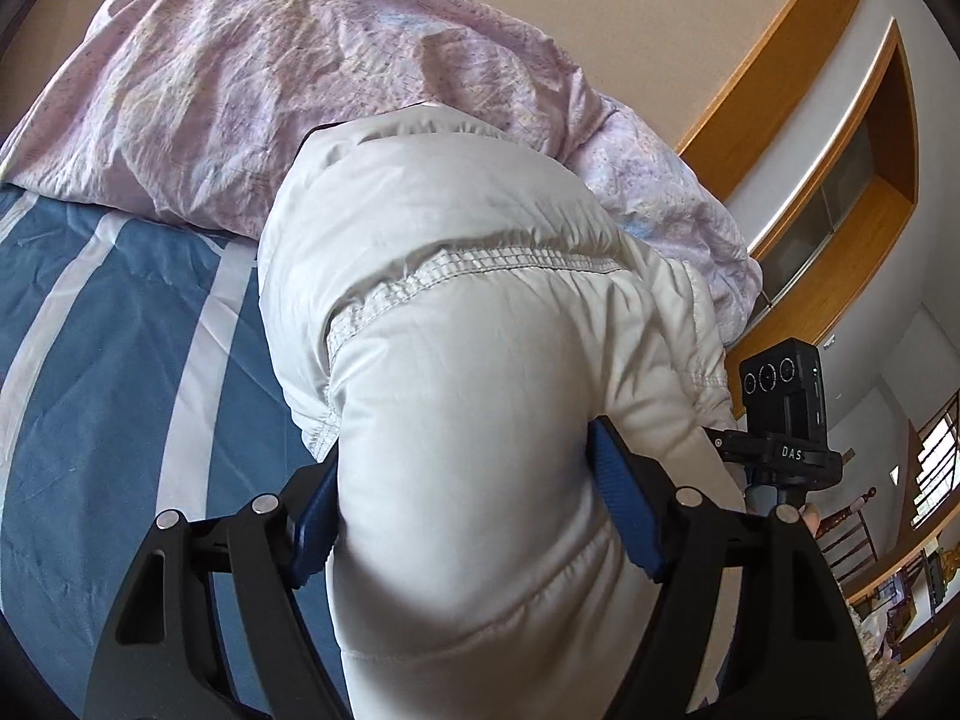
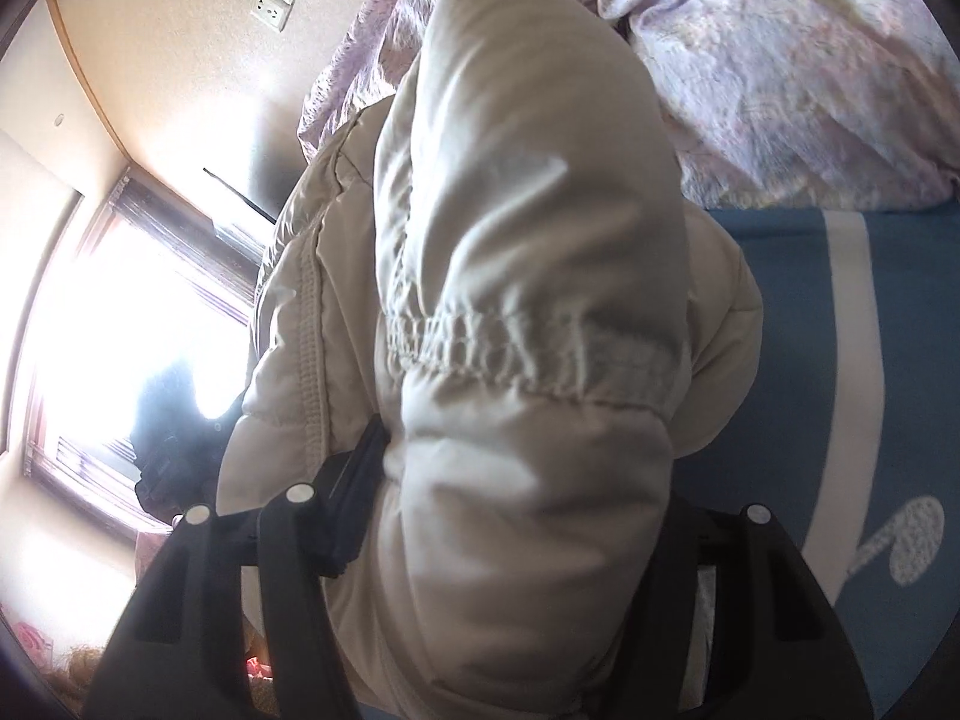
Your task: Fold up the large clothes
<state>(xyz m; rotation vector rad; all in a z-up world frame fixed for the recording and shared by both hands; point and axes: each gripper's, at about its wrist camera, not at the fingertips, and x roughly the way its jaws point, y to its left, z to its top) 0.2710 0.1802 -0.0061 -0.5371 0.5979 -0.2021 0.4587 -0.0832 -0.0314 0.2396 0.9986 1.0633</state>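
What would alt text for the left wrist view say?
The left gripper clamps a puffy white jacket between its blue pads, above a blue striped bedsheet, with a crumpled pink duvet behind.

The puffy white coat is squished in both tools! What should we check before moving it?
1. Left tool clamped on the puffy white coat: ok.
2. Right tool clamped on the coat: ok, though one pad is hidden by fabric.
3. Striped blue sheet free beside the coat for laying it down: ok.
4. Pink quilt out of the way: not ok, it touches the coat's far end.
5. Sleeves tucked in: cannot tell.
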